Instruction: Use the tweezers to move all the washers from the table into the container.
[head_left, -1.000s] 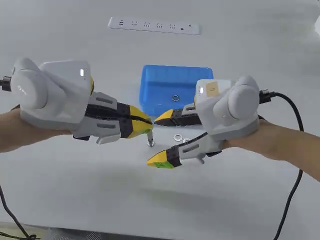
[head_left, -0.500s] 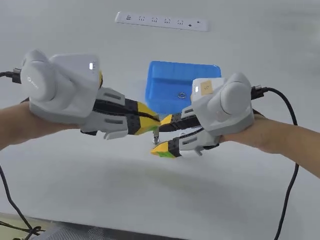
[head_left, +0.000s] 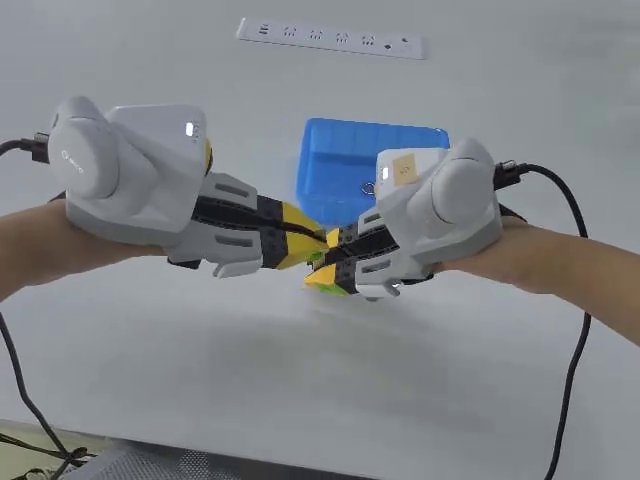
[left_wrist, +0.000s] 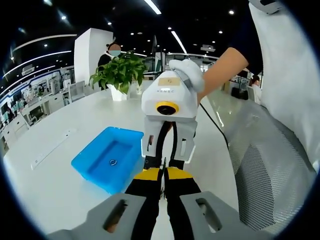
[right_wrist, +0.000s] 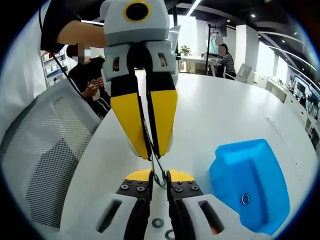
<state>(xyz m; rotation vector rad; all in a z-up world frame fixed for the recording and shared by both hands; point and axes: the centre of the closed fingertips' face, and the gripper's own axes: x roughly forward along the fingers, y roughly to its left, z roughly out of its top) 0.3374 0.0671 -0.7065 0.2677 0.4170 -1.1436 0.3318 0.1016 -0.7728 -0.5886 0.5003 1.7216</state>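
Right gripper view, left claw (right_wrist: 151, 151) half-hiding tweezers (right_wrist: 157, 171)

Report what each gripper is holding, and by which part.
Both hold the tweezers. The left gripper clamps their shaft between its yellow jaws; the right gripper pinches the end that sticks out, between its jaw tips.

an open-plan office: strip lights (left_wrist: 155, 6) cross a dark ceiling above rows of desks (left_wrist: 30, 102); a potted plant (left_wrist: 120, 75) stands on the long white tabletop (head_left: 200, 380), a power strip (head_left: 330, 38) near its far edge, a grey mesh chair (right_wrist: 45, 150) beside it, people (right_wrist: 227, 60) seated beyond.
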